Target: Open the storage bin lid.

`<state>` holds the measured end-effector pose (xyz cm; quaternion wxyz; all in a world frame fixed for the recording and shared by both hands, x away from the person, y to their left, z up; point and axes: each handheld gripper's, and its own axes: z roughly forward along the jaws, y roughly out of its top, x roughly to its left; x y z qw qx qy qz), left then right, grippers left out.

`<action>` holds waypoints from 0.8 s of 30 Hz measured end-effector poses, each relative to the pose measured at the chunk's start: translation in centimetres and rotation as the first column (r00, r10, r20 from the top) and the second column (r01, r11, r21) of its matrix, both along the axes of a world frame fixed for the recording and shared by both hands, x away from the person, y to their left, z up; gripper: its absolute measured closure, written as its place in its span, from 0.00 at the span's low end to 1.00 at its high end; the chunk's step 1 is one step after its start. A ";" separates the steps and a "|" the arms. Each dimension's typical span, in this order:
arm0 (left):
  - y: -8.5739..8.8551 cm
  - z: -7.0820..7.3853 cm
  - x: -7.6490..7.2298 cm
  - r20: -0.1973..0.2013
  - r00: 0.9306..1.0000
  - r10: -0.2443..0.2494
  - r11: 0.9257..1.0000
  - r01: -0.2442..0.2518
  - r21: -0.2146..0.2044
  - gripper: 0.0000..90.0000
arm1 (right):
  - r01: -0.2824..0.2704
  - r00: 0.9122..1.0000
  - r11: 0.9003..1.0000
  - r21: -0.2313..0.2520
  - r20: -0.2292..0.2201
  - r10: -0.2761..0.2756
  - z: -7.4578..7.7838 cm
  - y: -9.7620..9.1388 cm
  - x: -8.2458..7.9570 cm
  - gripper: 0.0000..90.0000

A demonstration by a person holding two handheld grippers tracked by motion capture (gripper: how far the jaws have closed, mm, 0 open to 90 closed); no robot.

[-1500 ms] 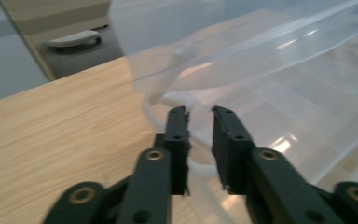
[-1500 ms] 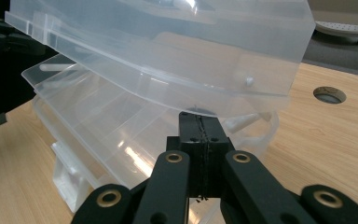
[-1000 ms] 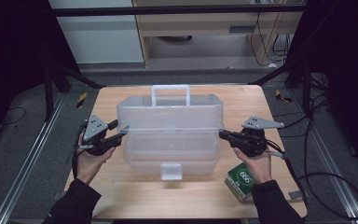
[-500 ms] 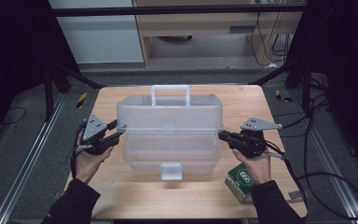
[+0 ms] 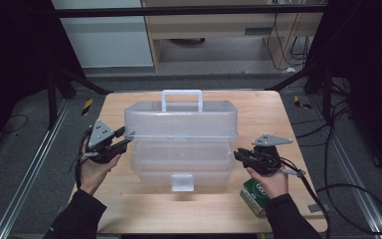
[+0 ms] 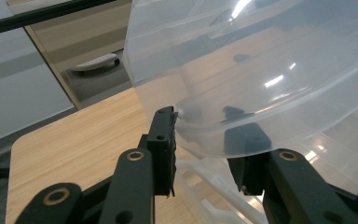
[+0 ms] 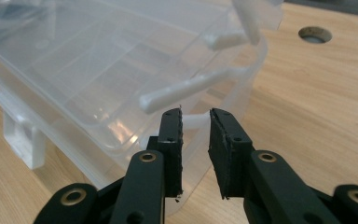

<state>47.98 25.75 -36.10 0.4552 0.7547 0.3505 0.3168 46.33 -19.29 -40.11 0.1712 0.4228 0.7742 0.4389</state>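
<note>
A clear plastic box (image 5: 181, 164) stands in the middle of the table (image 5: 288, 124), long axis running left to right, its hinged lid (image 5: 181, 122) raised and tilted back with the handle (image 5: 182, 98) on top. A green carton (image 5: 254, 196) lies near the box's right front corner, under the right hand.

The left gripper (image 5: 124, 137) is at the box's left end, up at lid height. In the left gripper view its jaws straddle the lid's curved corner rim (image 6: 205, 135): one pad touches the outside, the other sits behind the clear wall, so I judge it clamped on the lid and holding it up.

The right gripper (image 5: 238, 154) is at the box's right end, lower, level with the base. Its jaws have just been opening. In the right gripper view they stand a little apart with the thin rim of the base (image 7: 193, 122) between them, the pads not pressing on it; I read it as let go.

What the next move seems to turn on: the lid lies up and to the left of the right gripper, while the left gripper already has it. So the left hand is the one placed to swing the lid about the box's long axis, the right free to steady the base.
</note>
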 end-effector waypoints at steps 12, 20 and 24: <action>0.1 0.5 0.5 -0.005 1.000 0.000 1.000 0.001 0.008 0.72 | -0.003 0.999 0.999 -0.032 -0.052 0.001 -1.0 0.9 0.4 0.84; 0.0 1.0 1.1 -0.021 1.000 0.018 1.000 -0.019 -0.011 0.73 | 0.001 0.997 1.000 -0.014 -0.075 -0.002 -1.2 1.0 0.6 0.87; -0.2 1.7 1.6 -0.020 0.999 0.039 0.999 -0.039 -0.031 0.74 | 0.003 0.997 1.000 -0.012 -0.080 -0.004 -1.2 1.0 0.6 0.87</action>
